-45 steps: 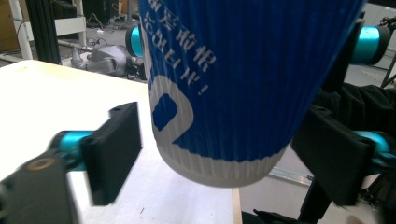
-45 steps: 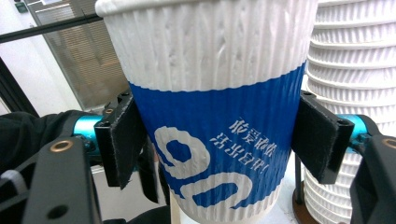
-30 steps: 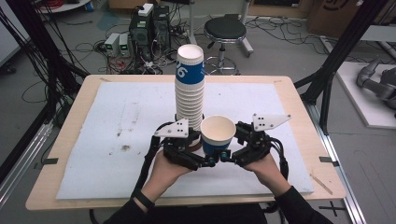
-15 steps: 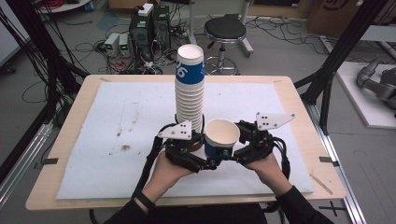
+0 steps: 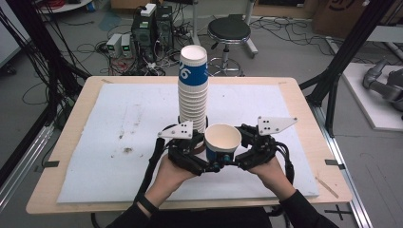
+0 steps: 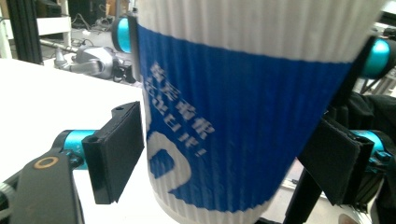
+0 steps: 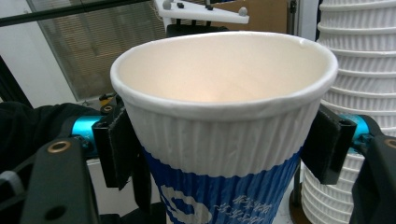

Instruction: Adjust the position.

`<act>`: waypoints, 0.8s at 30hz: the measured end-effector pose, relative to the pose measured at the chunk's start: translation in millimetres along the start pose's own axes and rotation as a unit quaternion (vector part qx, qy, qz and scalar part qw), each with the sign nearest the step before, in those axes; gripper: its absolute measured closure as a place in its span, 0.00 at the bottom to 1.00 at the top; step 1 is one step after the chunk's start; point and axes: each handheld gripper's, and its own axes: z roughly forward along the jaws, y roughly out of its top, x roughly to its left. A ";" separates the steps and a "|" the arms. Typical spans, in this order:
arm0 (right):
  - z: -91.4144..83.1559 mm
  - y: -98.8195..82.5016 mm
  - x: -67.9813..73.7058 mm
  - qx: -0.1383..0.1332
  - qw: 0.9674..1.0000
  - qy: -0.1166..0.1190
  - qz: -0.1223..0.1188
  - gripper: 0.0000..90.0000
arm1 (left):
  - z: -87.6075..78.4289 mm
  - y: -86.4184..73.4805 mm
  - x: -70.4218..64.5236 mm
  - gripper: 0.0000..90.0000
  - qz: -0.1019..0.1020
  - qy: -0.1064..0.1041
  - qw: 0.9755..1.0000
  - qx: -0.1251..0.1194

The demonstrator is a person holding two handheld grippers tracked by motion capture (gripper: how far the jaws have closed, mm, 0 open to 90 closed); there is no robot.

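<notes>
Cup handover, left claw to right

Cup (image 5: 222,142) held above table (image 5: 71,142), just in front of stack of cups (image 5: 193,90). Left gripper (image 6: 219,154): jaws just opened, pads standing off the blue wall, cup between them. Right gripper (image 7: 224,144): jaws just closed, pads pinching cup below rim. Judged: weight now with right; left free to back away.
</notes>
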 end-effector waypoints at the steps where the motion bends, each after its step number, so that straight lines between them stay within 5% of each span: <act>1: 0.2 -0.1 0.4 0.002 1.000 -0.002 0.000 0.27 | -0.2 0.1 -0.5 0.25 0.003 0.001 1.000 -0.001; 10: 0.3 -0.8 -0.8 0.002 1.000 0.001 0.004 0.24 | 0.2 0.0 -2.8 0.30 0.015 0.006 1.000 0.002; 15: 0.7 -1.2 -3.5 -0.003 1.000 0.012 0.028 0.21 | 1.2 -1.2 -2.6 0.30 0.018 0.010 1.000 0.008; 24: -1.8 0.1 -3.1 -0.016 1.000 0.011 0.025 0.20 | 2.6 -3.1 -2.7 0.30 0.021 0.010 1.000 0.009</act>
